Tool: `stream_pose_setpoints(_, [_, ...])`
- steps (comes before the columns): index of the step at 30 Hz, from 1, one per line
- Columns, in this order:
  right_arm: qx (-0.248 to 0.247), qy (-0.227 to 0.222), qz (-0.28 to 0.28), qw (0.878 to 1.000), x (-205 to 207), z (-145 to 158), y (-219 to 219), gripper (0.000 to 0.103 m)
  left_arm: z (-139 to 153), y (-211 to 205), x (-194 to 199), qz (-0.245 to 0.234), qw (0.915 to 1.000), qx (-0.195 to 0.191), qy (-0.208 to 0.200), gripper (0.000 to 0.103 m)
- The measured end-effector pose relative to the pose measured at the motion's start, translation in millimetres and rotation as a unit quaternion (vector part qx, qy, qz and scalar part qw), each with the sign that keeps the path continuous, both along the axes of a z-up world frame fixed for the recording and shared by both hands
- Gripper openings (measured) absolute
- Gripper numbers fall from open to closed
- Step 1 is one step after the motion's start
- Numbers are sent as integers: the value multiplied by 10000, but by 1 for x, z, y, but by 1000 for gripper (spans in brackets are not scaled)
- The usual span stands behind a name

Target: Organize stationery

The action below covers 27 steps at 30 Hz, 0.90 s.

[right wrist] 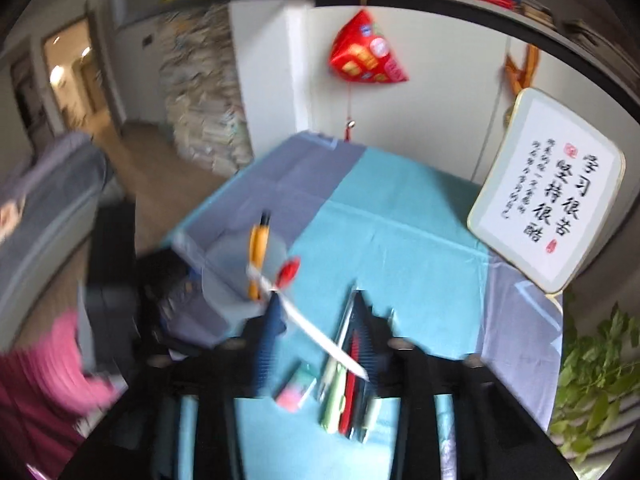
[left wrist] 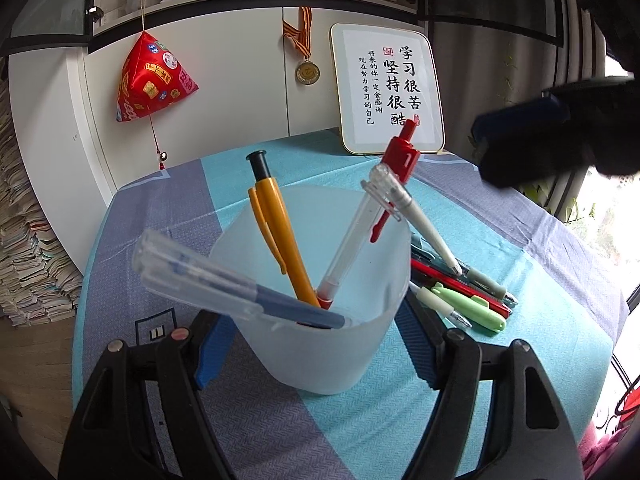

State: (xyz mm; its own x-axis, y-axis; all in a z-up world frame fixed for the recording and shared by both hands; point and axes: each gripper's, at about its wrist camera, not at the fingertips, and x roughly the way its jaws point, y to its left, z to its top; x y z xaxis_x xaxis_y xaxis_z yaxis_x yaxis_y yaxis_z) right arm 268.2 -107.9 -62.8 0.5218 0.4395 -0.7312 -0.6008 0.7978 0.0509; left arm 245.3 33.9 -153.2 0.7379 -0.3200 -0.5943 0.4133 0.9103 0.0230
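My left tool (left wrist: 316,344) pinches the cup (left wrist: 316,300) at six o'clock on the surface (left wrist: 520,280), my right tool (right wrist: 320,328) hangs open and empty over the loose pens (right wrist: 348,396); a nudge could topple the white pen (left wrist: 416,216) off the rim.

Right wrist view is pretty much motion-smeared: the small pink and green block (right wrist: 295,390) just past the fingers is unreadable. Frosted translucent plastic cup (left wrist: 320,344) hides the lower tips of the pens in it, between the left fingers.

Orange pen (left wrist: 280,240) in frosted cup (left wrist: 320,344), teal-grey cloth (left wrist: 460,400).
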Motion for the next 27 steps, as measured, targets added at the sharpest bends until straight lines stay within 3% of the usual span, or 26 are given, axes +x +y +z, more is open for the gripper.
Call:
stream_pose_setpoints(1, [0,-46,54,10000,-2,-4,0,57,0,0,0,2,10000,6,-2,74])
stream_pose_setpoints(6, [-394,-256,305,9984,-8,-16,17,56,0,1,0,3,10000,-15,9,74])
stream_pose_setpoints(8, [-637,-244,383,9969,-6,-22,26,40,1,1,-1,1,10000,-15,2,74])
stream_pose_setpoints(13, [-1017,-226,514,9932,-2,-36,38,33,1,1,-1,-1,10000,-10,-1,74])
stream_pose_setpoints(16, [-1080,-216,497,9927,2,-40,42,18,1,1,-2,6,10000,-12,-1,74])
stream_pose_setpoints(18, [-1182,-316,421,9916,5,-39,44,14,1,1,-1,5,10000,-17,3,74])
stream_pose_setpoints(22, [-1007,-509,323,9931,-2,-22,37,8,2,1,-2,4,10000,-16,3,74])
stream_pose_setpoints(27, [-208,-709,9,9973,-9,18,19,8,1,1,-2,-1,10000,-15,-5,74])
